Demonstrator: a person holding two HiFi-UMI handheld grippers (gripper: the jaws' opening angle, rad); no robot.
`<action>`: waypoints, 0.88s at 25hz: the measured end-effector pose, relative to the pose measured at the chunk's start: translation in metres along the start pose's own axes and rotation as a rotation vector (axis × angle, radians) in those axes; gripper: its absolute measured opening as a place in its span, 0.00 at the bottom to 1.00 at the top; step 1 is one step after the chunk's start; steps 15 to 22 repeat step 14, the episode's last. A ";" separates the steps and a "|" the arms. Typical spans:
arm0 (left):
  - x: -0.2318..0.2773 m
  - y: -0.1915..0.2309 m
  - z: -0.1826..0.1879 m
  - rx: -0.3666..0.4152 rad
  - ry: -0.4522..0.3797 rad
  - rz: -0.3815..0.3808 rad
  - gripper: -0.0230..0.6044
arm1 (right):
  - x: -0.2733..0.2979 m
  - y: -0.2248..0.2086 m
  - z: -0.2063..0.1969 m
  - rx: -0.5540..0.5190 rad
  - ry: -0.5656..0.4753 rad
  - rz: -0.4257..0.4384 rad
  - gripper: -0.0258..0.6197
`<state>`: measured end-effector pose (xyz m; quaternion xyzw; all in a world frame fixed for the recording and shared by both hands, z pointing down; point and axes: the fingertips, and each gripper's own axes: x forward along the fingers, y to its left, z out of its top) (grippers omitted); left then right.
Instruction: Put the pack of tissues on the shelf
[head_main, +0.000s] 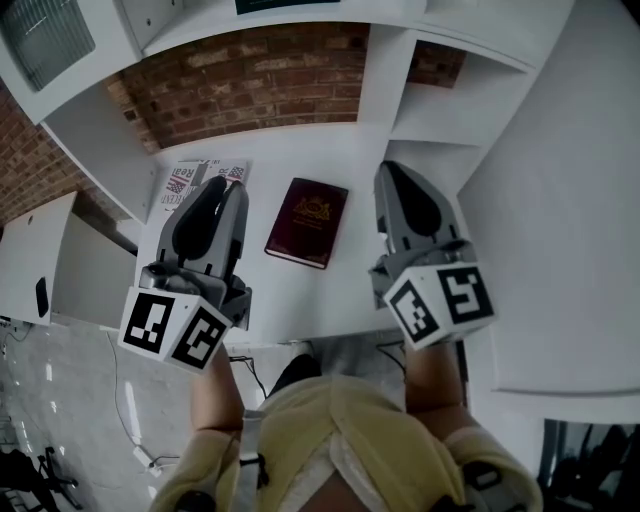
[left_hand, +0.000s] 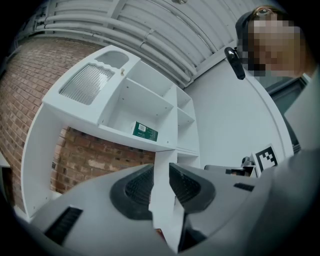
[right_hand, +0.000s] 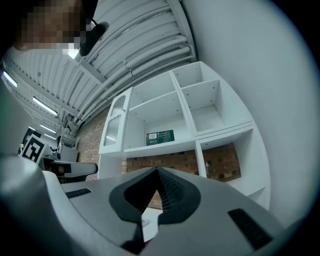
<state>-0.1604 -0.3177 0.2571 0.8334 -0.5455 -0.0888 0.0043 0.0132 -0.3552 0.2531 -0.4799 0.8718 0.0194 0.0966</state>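
A flat green pack (left_hand: 145, 131) lies on the middle board of the white shelf unit (left_hand: 120, 100); the right gripper view shows the green pack (right_hand: 160, 137) in the same compartment. Both grippers are raised in front of the shelf and apart from it. My left gripper (head_main: 213, 188) has its jaws drawn together to a narrow slit with nothing between them (left_hand: 161, 182). My right gripper (head_main: 393, 172) is shut with its pads meeting, also empty (right_hand: 156, 175). On the white desk (head_main: 355, 280) a dark red book (head_main: 307, 221) lies between the two grippers.
A white printed packet or magazine (head_main: 185, 182) lies on the desk under the left gripper's tip. Brick wall (head_main: 250, 80) backs the desk niche. A white panel (head_main: 560, 200) stands at the right and a low white cabinet (head_main: 50, 260) at the left.
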 end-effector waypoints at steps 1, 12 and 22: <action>0.000 0.000 -0.001 0.002 0.002 0.000 0.19 | 0.000 -0.001 -0.001 0.003 0.001 -0.001 0.04; 0.005 -0.001 -0.007 0.011 0.025 -0.001 0.19 | 0.002 -0.011 -0.008 0.075 0.014 0.004 0.04; 0.006 -0.003 -0.008 0.014 0.029 -0.005 0.19 | 0.003 -0.011 -0.008 0.076 0.014 0.005 0.04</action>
